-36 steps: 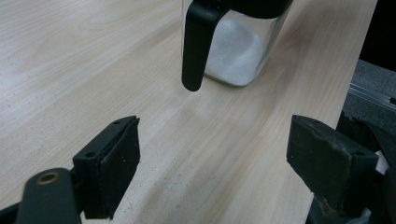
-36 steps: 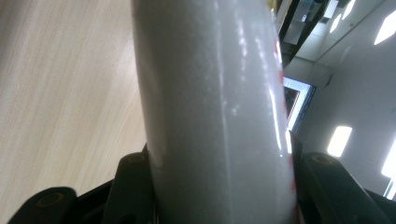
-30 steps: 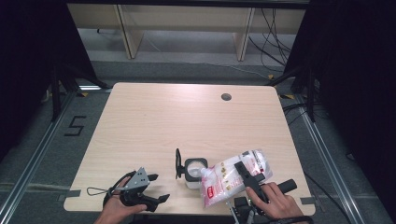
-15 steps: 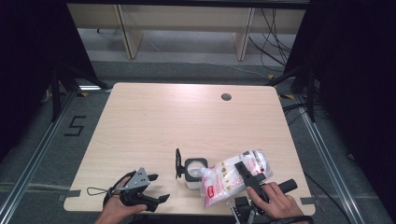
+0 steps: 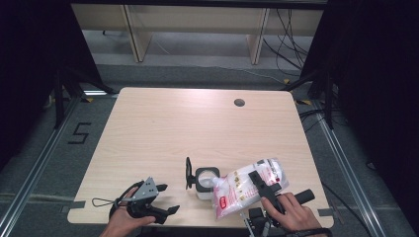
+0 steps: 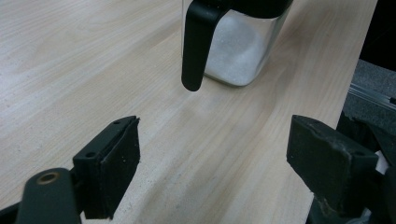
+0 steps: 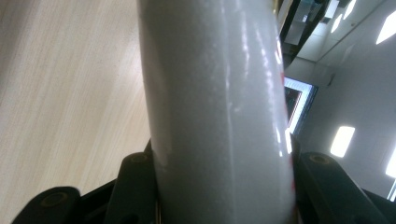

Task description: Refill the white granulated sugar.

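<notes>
Squarely between the right gripper's (image 5: 261,183) jaws: bag (image 5: 242,190).

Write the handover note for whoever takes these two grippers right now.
Right gripper: shut on the bag of white granules, which is tipped with its mouth at the jar.
Left gripper: open and empty, resting near the front edge of the table, jaws pointing toward the jar.
Glass jar: upright near the front middle of the table, its black hinged lid flipped open; the left gripper view shows white granules already inside.
Done: lid open, bag gripped and brought to the jar.
Left: likely finish pouring, set the bag down, close the lid.
</notes>
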`<state>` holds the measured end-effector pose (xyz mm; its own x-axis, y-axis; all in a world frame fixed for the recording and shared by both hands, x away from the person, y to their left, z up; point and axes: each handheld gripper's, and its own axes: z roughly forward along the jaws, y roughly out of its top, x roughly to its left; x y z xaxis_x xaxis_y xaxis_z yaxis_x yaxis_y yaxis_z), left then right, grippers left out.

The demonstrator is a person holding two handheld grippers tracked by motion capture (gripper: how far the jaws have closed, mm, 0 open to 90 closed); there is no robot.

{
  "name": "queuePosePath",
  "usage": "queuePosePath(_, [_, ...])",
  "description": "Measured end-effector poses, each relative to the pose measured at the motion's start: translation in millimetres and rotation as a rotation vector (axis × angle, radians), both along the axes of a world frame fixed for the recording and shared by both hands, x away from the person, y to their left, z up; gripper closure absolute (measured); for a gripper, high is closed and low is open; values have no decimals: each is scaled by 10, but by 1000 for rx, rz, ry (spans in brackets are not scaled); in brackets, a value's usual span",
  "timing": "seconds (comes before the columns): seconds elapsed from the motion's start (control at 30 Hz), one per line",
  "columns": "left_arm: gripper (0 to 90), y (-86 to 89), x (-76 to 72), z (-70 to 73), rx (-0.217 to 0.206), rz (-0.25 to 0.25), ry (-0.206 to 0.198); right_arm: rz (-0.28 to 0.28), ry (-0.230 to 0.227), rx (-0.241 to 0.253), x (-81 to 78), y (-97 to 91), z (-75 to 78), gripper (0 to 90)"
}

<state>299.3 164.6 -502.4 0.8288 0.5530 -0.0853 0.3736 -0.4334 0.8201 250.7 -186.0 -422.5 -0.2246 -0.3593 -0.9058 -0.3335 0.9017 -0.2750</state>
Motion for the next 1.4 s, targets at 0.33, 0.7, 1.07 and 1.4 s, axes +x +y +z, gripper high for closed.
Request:
queuePosePath(0.33, [168,0,0,0,0,0,0,0,-1,0,0,0,1,576])
queuePosePath(0.7, [168,1,1,1,1,-1,-1,-9,7,-8,-3,6,9,576])
queuePosePath(1.07, [168,-1,0,-2,-2,2,-3,-4,5,-2,3,4,3,576])
queuePosePath(1.4, [168,-4,0,-4,-7,4,-4,-19,14,9,2,-7,-7,577])
